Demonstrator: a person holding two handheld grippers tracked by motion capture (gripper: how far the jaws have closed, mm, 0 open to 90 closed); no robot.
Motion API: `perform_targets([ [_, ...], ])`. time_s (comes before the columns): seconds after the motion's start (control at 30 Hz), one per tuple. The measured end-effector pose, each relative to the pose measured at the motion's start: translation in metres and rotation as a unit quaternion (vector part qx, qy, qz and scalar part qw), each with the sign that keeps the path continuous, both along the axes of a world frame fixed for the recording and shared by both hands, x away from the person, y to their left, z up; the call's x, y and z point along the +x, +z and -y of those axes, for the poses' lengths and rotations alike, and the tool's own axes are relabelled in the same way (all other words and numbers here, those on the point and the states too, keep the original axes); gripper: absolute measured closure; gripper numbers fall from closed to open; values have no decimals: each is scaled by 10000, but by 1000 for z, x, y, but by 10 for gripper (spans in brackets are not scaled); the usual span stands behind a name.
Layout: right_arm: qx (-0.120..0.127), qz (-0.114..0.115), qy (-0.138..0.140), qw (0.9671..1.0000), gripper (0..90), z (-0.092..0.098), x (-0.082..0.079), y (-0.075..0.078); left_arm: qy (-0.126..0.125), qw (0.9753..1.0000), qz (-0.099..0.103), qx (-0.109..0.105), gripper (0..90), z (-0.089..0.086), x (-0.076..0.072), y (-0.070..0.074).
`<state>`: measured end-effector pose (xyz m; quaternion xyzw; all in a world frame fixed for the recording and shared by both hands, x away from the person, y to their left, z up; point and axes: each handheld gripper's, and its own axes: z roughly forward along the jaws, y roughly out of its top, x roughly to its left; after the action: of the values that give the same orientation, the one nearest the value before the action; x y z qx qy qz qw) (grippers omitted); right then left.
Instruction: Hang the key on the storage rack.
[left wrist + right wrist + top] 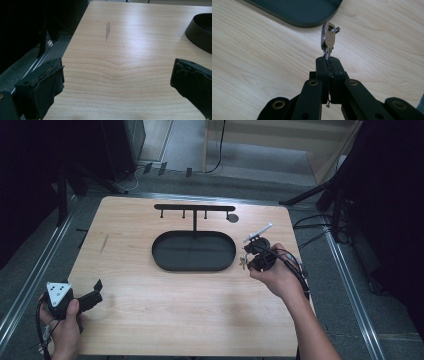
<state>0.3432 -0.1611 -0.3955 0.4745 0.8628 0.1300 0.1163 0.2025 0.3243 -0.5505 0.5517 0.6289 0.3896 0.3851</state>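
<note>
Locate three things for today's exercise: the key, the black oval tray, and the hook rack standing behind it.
key [327, 37]: right gripper view, on its silver head above the shut jaws.
black oval tray [194, 251]: high view, on its bare floor.
hook rack [194, 207]: high view, on its top bar.

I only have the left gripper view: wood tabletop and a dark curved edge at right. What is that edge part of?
Observer: An oval black tray with a hook rack rising from its far side, seen from the high view.
Operator: Is the right gripper busy?
Observer: Yes, the right gripper is shut on a silver key, the key's head pointing toward the tray's rim.
Operator: Anything hanging on the hooks?
Observer: No, the rack's pegs look bare.
Operator: And my own gripper?
Observer: The left gripper is open, near the table's front left corner.
</note>
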Motion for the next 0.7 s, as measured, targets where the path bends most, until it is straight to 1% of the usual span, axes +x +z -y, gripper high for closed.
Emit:
perform_targets([
  [0.03, 0, 0, 0, 10000, 884, 0, 0, 0, 0, 10000, 0, 0, 0, 0, 0, 0],
  [0.1, -55, -80, -13, 10000, 884, -8, 8, 8, 3, 10000, 3, 1, 0, 0, 0, 0],
  [0.13, -55, -80, -13, 10000, 884, -8, 8, 8, 4, 10000, 4, 1, 0, 0, 0, 0],
  [0.2, -82, -133, -21, 9999, 884, -13, 14, 11, 3, 10000, 1, 5, 0, 0, 0, 0],
  [0.23, -114, -178, -24, 9998, 884, -18, 20, 14, 11, 10000, 5, 6, 0, 0, 0, 0],
  [0.27, -114, -178, -24, 9998, 884, -18, 20, 14, 12, 10000, 4, 5, 0, 0, 0, 0],
  [0.4, -155, -290, -73, 9994, 884, -27, 32, 20, 25, 10000, -10, 14, 0, 1, 0, 0],
  [0.5, -187, -314, -49, 9993, 884, -36, 39, 30, 28, 10000, -3, 11, 0, 1, 0, 0],
  [0.53, -168, -300, -58, 9994, 884, -39, 41, 33, 22, 10000, -6, 16, 0, 0, 0, 0],
  [0.57, -186, -255, -73, 9995, 884, -44, 45, 41, 29, 10000, 7, -7, 0, 0, 1, 0],
  [0.7, -177, -172, -131, 9996, 883, -54, 52, 57, 29, 10000, 10, -23, 0, 0, 1, 0],
])
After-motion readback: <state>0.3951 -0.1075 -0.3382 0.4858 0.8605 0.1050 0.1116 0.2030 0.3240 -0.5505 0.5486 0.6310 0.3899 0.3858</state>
